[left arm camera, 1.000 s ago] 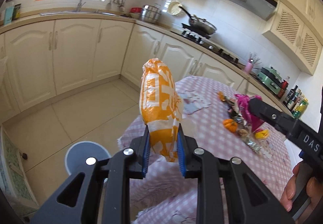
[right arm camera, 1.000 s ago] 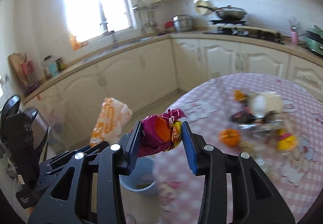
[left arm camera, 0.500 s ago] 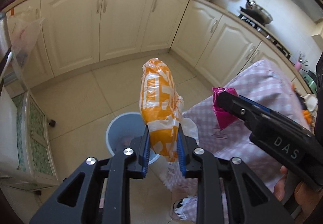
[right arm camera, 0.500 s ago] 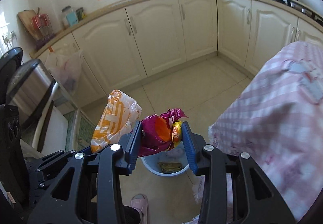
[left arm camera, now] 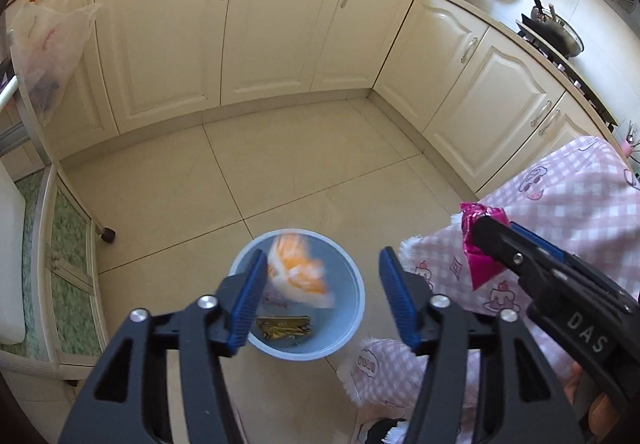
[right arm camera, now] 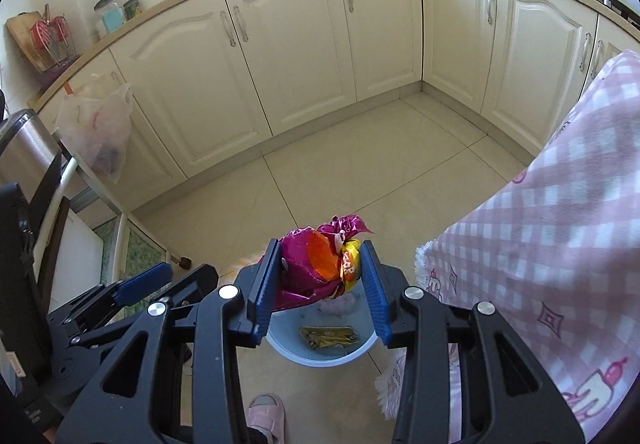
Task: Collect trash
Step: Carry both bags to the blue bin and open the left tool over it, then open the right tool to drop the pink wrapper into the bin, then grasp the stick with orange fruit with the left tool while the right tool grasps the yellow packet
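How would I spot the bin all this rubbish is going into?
Find the table draped in a pink checked tablecloth; on the pale tiled floor beside its corner stands a small round light-blue bin. It is the only open container on the floor, with a gold wrapper lying inside.

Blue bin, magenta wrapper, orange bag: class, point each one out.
Blue bin (left arm camera: 352,276): left wrist view, on the bare inner wall.
Magenta wrapper (right arm camera: 298,276): right wrist view, on its crumpled body.
Orange bag (left arm camera: 298,270): left wrist view, on its blurred middle.
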### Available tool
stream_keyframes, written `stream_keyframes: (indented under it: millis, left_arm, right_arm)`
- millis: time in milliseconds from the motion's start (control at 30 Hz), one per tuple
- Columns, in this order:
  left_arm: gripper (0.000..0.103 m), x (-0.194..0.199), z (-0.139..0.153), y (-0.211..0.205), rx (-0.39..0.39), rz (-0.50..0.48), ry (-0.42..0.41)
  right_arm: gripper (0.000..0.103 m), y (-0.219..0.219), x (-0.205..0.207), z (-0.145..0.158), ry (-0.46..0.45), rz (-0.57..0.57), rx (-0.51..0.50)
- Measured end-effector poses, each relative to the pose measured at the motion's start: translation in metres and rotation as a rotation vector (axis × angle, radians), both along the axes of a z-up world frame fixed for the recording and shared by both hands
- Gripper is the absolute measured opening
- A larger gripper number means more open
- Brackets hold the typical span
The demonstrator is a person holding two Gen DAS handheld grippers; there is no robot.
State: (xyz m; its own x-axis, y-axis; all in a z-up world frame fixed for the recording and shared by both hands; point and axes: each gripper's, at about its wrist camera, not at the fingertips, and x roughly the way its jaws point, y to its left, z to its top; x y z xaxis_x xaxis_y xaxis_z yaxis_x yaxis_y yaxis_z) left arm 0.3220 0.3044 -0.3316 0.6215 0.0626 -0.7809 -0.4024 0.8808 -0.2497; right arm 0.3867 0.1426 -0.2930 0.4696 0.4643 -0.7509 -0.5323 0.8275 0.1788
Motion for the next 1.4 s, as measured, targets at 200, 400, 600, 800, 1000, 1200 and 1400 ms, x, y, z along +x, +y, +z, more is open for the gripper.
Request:
stream_keyframes:
  millis: [200, 400, 600, 800, 1000, 1200, 1400]
  left_arm:
    - [0.058, -0.003, -0.001, 0.0, 0.052, 0.012, 0.012]
    - [0.058, -0.011, -0.001, 0.006, 0.091, 0.043, 0.017]
    - [0.058, -0.015, -0.002, 0.014, 0.095, 0.062, 0.022]
    - [0.058, -0.017, 0.0, 0.018, 0.103, 0.071, 0.02]
    - [0.058, -0.022, 0.018, 0.01, 0.103, 0.07, -0.012]
    - [0.058, -0.034, 0.062, -0.024, 0.109, 0.021, -0.088]
    - [0.061, -0.056, 0.116, -0.083, 0.106, -0.069, -0.185]
  right_arm:
    - [0.038, 0.009, 0.001, -0.009, 0.018, 0.007, -0.01]
    - [0.038, 0.017, 0.001, -0.011, 0.025, 0.022, -0.016]
    - [0.038, 0.027, 0.004, -0.009, 0.01, 0.028, -0.007]
    - [0.045, 0.037, 0.007, 0.002, -0.052, 0.021, 0.009]
    - [0.047, 0.025, -0.003, 0.023, -0.116, 0.012, 0.0]
    - [0.047, -0.019, -0.028, 0.069, -0.199, -0.036, 0.011]
    - [0.051, -0.085, -0.069, 0.129, -0.311, -0.108, 0.058]
